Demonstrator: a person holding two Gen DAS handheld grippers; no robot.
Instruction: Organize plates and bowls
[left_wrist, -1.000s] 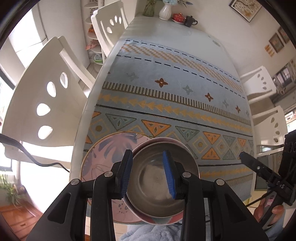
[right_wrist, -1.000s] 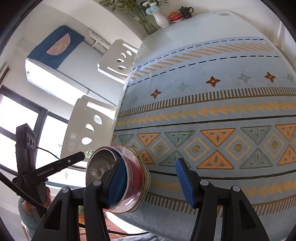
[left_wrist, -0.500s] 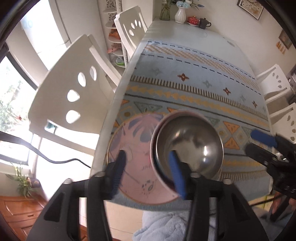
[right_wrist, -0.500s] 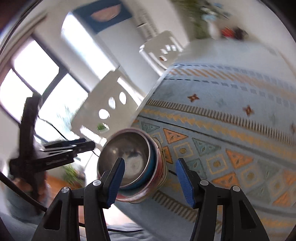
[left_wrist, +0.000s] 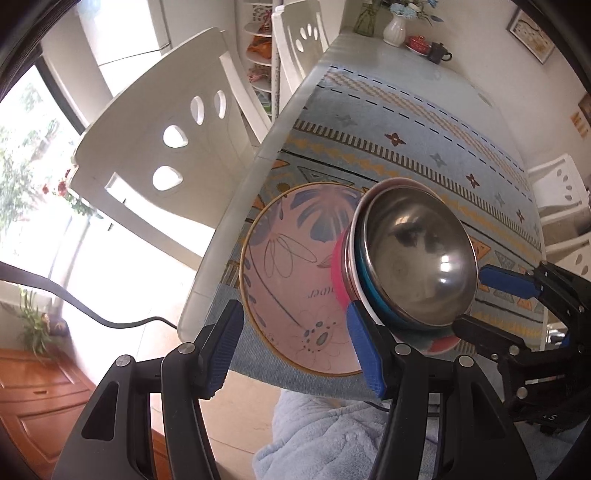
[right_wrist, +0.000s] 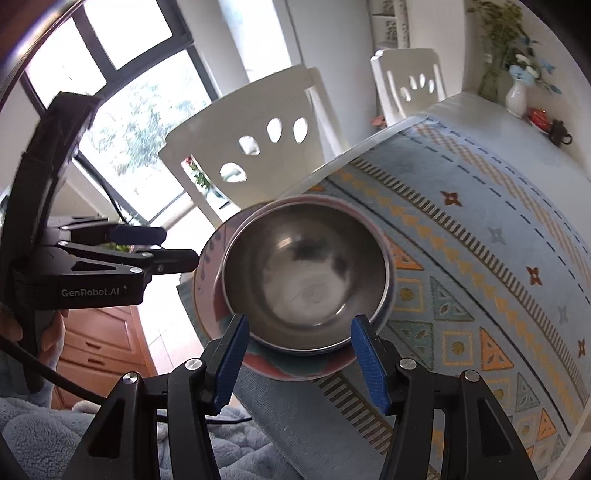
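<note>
Stack of bowls (left_wrist: 413, 254) sits on the pink floral plate (left_wrist: 291, 273), off-centre toward its right side, near the front left corner of the counter (left_wrist: 424, 122). Steel bowl on top, nested in a blue one, then a white-and-pink one.

Left tool (left_wrist: 295, 350): jaws partly apart, nothing between the pads. Its right pad hangs just beside the stack's near wall; contact cannot be told. Its left pad hangs over the plate's near rim.

Right tool (right_wrist: 301, 358): jaws likewise partly apart, holding nothing. Pads straddle the near rim of the stack from above; no pressing visible.

Step in hand, as judged: take the nested bowls in the right tool, with the plate left for the left one.

To do it well:
- Bring one pad inside the steel bowl and one outside the outer wall, so every nested layer is pinched together.
- Close slowly; polished steel looks likely to slip.
- Lift straight up, keeping the stack level.
- Plate lies close to the counter edge; steady its rim with the left tool to avoid dragging it.
</note>
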